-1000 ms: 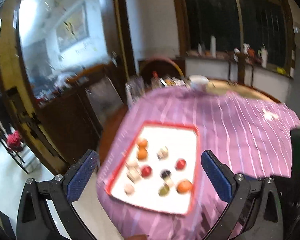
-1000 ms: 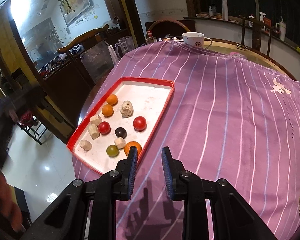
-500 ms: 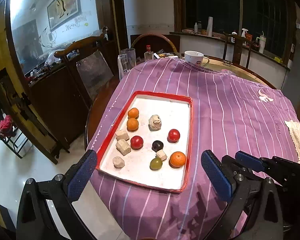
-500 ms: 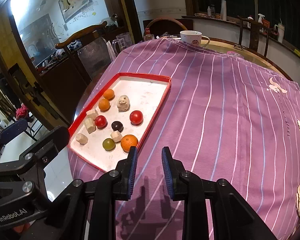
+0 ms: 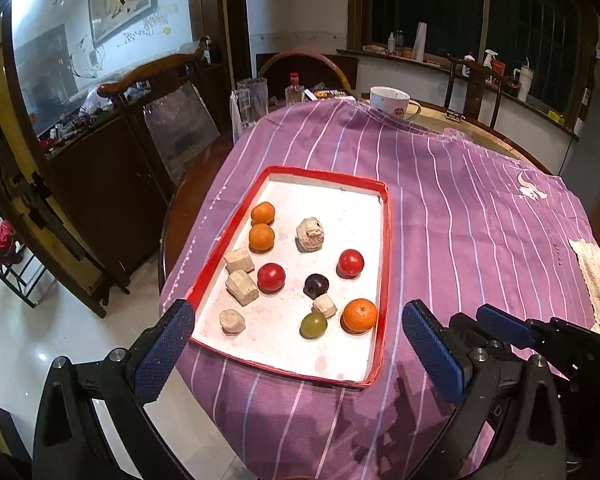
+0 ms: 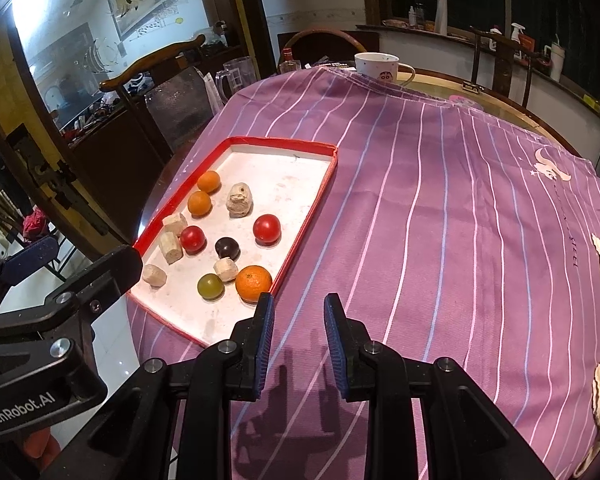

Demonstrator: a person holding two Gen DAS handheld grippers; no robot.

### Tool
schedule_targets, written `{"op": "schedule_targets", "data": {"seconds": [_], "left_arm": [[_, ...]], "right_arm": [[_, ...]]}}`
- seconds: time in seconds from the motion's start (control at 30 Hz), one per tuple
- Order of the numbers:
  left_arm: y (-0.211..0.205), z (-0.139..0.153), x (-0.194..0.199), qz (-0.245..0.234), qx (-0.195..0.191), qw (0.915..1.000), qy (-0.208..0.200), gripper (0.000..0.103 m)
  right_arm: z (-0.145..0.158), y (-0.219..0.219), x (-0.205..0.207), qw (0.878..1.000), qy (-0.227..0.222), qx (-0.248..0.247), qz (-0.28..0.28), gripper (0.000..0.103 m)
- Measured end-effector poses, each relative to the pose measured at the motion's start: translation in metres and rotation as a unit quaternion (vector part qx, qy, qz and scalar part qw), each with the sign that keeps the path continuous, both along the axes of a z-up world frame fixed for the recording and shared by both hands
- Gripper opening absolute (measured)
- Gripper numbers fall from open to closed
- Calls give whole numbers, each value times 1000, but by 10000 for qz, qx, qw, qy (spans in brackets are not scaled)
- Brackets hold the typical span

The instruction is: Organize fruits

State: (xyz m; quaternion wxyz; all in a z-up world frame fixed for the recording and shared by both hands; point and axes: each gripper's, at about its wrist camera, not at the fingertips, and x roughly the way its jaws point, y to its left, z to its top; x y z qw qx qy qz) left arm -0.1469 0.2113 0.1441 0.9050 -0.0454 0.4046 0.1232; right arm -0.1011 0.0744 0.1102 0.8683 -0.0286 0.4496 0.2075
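A red-rimmed white tray [image 5: 385, 264] lies on the purple striped cloth [image 5: 460, 240]. It holds three oranges [image 5: 360, 314], two red fruits [image 5: 271, 277], a dark plum [image 5: 316, 284], a green fruit [image 5: 313, 325] and several beige chunks [image 5: 242, 287]. My left gripper [image 5: 298, 350] hovers open over the tray's near end, one pad on each side of it, holding nothing. My right gripper [image 6: 300, 340] is shut with only a narrow gap and nothing in it. It hangs over the cloth just right of the tray's near corner, beside the nearest orange [image 6: 253, 283].
A white mug [image 5: 389, 100] stands at the far side of the table, with a glass jug [image 5: 252, 100] and a wooden chair [image 5: 160, 80] to the left. A beige mat [image 5: 596, 280] lies at the right edge. The cloth hangs over the near table edge, with floor below.
The left gripper has dipped toward the tray, which now looks sharper and nearer, and its body has come into the right wrist view at the left. The right gripper has kept still.
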Motion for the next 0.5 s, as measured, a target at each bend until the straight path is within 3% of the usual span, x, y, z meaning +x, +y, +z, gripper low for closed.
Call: {"op": "schedule_targets", "data": {"seconds": [0.33, 0.5], "left_arm": [[14, -17, 19, -58, -407, 9987, 300, 103], [14, -22, 27, -97, -425, 9984, 371, 103]], "right_arm": [[-10, 2, 10, 9998, 134, -87, -107, 31], [-14, 2, 16, 9996, 198, -118, -146, 31]]}}
